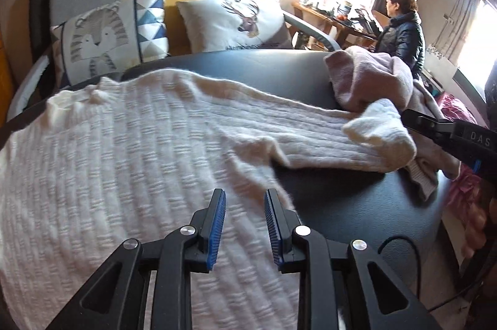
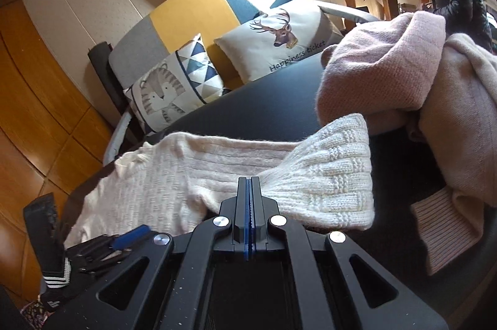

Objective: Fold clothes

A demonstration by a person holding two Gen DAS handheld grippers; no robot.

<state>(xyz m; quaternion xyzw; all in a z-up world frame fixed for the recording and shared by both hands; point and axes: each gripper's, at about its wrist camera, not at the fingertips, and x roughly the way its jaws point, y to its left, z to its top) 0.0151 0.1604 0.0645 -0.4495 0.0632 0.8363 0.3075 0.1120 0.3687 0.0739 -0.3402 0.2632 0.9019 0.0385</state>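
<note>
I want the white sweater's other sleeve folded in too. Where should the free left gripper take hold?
Judging by its pose, grip the cuff end, as the right gripper does on the near sleeve. The white sweater lies flat, so come from above with the left gripper.

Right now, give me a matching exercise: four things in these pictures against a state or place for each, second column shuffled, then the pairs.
Things:
1. left hand-held gripper
2. right hand-held gripper
3. white sweater
4. pink sweater

States or places:
A. bunched in a heap at the table's far right
B. jaws apart, nothing between them
C. spread flat across the dark table
D. shut on the white sleeve cuff

Pairs: 1-B, 2-D, 3-C, 4-A
</note>
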